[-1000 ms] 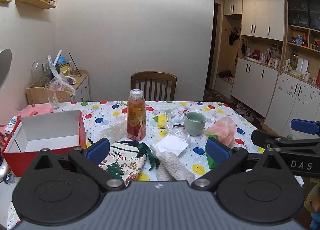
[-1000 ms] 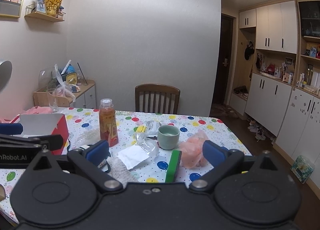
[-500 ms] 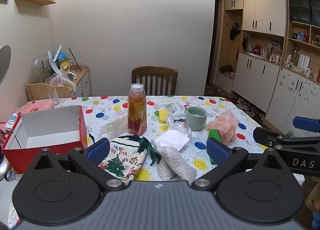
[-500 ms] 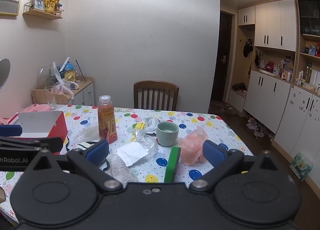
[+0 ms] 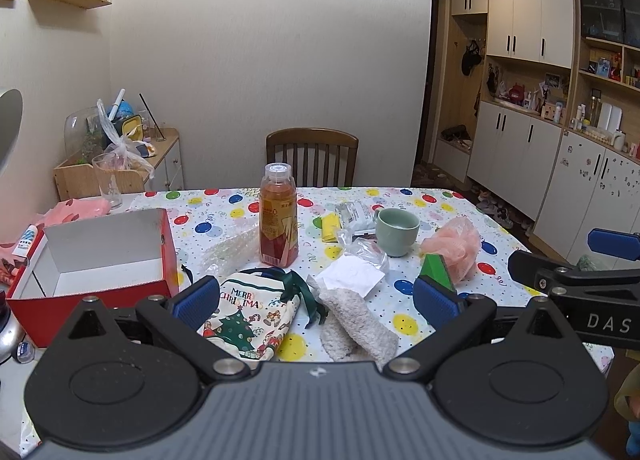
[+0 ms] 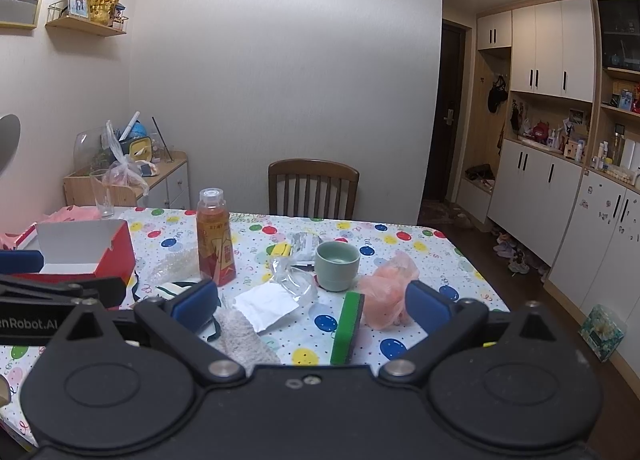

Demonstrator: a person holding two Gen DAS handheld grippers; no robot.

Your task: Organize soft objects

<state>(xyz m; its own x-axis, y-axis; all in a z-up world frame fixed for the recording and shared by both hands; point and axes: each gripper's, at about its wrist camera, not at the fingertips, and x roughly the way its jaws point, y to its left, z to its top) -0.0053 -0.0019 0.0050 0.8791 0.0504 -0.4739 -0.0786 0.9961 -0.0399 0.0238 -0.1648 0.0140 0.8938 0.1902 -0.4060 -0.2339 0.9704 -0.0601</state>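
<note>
My left gripper [image 5: 316, 300] is open and empty, held above the near edge of the table over a Christmas drawstring bag [image 5: 248, 316] and a fluffy white sock [image 5: 356, 324]. My right gripper [image 6: 312, 300] is open and empty above the sock [image 6: 244, 336] and a green sponge [image 6: 348, 328]. A pink mesh puff [image 5: 456, 248] lies to the right; it also shows in the right wrist view [image 6: 390, 292]. An open red box [image 5: 96, 260] with a white inside stands at the left.
An orange drink bottle [image 5: 278, 220], a green cup [image 5: 396, 230], a white paper packet [image 5: 352, 276], clear plastic bags [image 5: 236, 248] and a yellow item [image 5: 330, 226] lie on the dotted tablecloth [image 5: 404, 324]. A wooden chair [image 5: 312, 156] stands behind the table.
Both grippers have pulled back and risen slightly, so the table looks lower and farther. Nothing on the table has moved.
</note>
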